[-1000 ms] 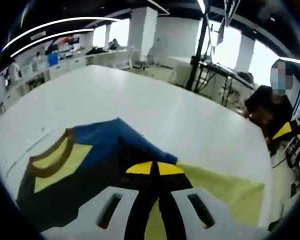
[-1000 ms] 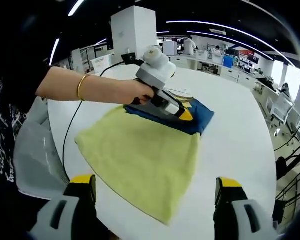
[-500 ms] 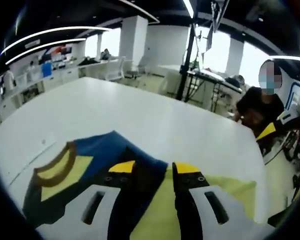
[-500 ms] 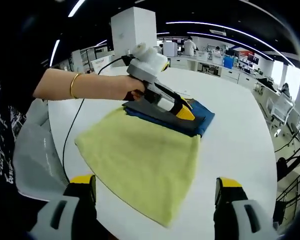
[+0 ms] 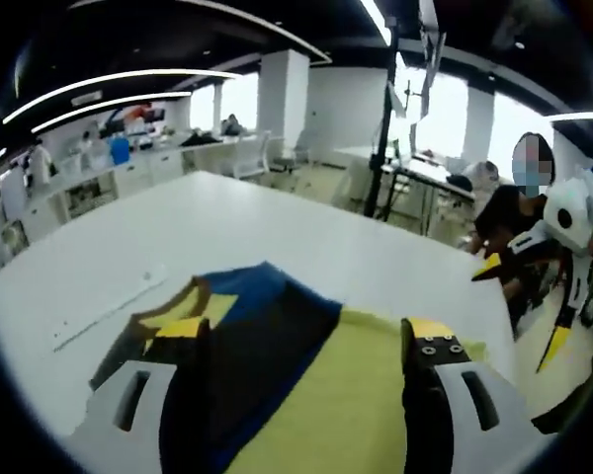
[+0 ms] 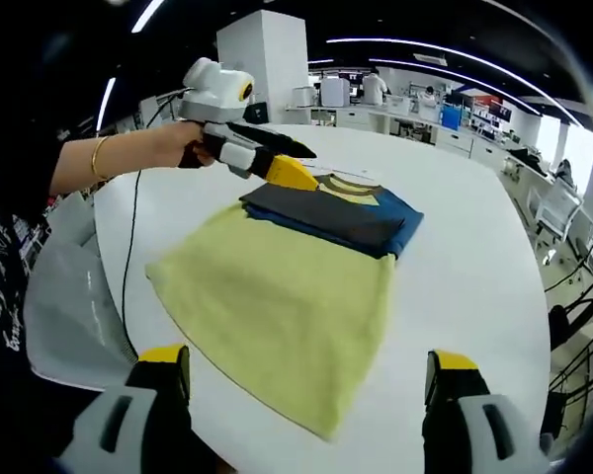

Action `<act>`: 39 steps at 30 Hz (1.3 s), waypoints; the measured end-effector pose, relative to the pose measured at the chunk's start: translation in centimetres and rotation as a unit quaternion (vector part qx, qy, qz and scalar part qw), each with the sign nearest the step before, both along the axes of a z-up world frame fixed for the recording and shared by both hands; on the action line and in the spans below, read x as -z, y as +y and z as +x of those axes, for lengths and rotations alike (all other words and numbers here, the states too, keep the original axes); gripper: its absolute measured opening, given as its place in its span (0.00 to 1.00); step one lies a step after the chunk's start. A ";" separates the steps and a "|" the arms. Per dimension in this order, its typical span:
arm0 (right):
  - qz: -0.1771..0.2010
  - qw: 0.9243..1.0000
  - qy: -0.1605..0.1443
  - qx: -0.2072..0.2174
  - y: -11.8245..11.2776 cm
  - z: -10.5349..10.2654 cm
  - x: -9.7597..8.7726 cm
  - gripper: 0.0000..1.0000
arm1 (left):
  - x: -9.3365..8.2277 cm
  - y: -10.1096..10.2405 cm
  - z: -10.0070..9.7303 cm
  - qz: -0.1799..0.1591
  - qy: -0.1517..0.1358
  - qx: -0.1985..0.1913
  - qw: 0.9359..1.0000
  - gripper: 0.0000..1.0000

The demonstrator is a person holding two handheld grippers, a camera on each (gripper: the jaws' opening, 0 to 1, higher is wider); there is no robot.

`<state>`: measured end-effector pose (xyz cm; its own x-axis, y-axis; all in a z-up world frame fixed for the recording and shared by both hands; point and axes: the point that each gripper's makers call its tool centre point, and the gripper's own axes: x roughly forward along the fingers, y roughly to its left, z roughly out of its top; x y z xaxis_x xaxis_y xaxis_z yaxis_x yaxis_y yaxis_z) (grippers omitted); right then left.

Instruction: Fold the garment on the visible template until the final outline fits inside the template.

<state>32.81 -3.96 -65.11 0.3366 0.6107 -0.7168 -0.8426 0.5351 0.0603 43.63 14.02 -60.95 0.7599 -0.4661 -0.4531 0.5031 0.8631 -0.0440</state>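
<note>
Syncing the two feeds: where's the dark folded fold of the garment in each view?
Left gripper view: dark fold low centre-left, between that view's own tongs, on the yellow cloth.
Right gripper view: dark fold just above centre, at the yellow cloth's far edge.
Shared landmark: the blue layer beside the fold.

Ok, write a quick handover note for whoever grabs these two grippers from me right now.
Left gripper: open, holding nothing, lifted above the far end of the garment.
Right gripper: open, holding nothing, hovering at the near edge of the table.
The blue and dark garment lies folded into a compact stack at the far end of the yellow cloth, which is spread flat.
Done: the garment looks folded.
Left: I can't make out the template outline here, so check the fit and refold if any edge sticks out.
</note>
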 end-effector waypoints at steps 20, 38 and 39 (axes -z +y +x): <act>-0.027 0.999 0.007 -0.019 -1.5 -1.5 2.4 0.97 | 2.3 8.4 -12.5 0.061 0.033 -0.047 0.997 0.97; -0.105 0.989 -0.012 -0.108 -2.8 -2.7 5.4 0.74 | 7.4 9.4 -21.9 0.125 0.091 0.006 0.988 0.67; -0.106 0.988 -0.014 -0.110 -2.8 -2.8 5.5 0.72 | 7.7 9.3 -22.1 0.130 0.095 0.012 0.987 0.65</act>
<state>30.05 -6.80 -70.59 0.2346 0.5082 -0.8287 -0.9394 0.3376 -0.0589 21.50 23.33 -68.65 0.6406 -0.3320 -0.6924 0.5268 0.8461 0.0817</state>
